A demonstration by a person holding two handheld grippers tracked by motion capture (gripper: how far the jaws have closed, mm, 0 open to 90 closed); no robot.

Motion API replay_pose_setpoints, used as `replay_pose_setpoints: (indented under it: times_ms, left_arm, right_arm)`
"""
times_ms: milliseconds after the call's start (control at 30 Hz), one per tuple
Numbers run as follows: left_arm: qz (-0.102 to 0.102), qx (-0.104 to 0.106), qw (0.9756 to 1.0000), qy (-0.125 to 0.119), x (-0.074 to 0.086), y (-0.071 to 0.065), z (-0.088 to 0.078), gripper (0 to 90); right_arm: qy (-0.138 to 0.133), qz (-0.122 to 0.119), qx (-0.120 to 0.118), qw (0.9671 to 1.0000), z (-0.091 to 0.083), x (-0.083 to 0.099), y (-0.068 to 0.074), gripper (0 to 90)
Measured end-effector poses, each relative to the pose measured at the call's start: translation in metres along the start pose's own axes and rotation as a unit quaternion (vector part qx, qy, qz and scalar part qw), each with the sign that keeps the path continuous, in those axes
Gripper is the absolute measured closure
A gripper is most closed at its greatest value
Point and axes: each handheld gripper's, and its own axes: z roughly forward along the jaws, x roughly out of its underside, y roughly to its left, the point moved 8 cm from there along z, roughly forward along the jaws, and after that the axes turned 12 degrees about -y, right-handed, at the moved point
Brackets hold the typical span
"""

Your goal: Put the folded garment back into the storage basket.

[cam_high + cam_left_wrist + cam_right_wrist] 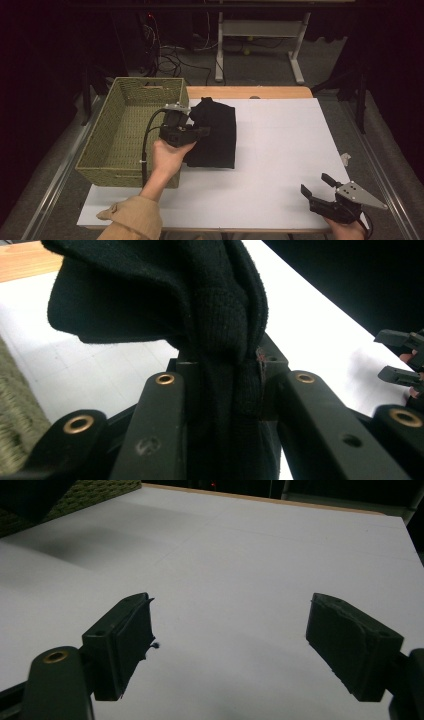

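Basket on the counter, along its left edge. Just right of the basket, folded garment on the counter, its near-left part bunched up and pinched between the jaws of the left tongs, by the basket's right wall. Right tongs well apart from both, at the counter's near-right corner, jaws spread wide above bare counter, pointing left toward the garment. Behind the counter, on the floor, a desk frame and loose cables.

White sheet covers wooden table.
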Motion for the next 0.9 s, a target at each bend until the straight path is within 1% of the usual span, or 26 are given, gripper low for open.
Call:
replay_pose_setpoints:
  times_ms: [233, 633, 900]
  left_arm:
    - [-0.006, -0.005, 0.9999, -0.007, -0.001, 0.006, -0.01, 68.3]
    - [-0.014, -0.021, 0.9994, -0.024, -0.005, 0.02, -0.031, 68.4]
    - [-0.018, -0.032, 0.9989, -0.029, -0.005, 0.03, -0.045, 68.4]
  right_arm:
    - [0.001, 0.0, 0.0, 1.0, 0.0, 0.0, 0.0, 19.1]
    - [0.002, 0.0, 0.001, 1.0, 0.0, 0.001, 0.0, 19.1]
    - [0.002, 0.0, 0.001, 1.0, 0.0, 0.0, 0.0, 19.1]
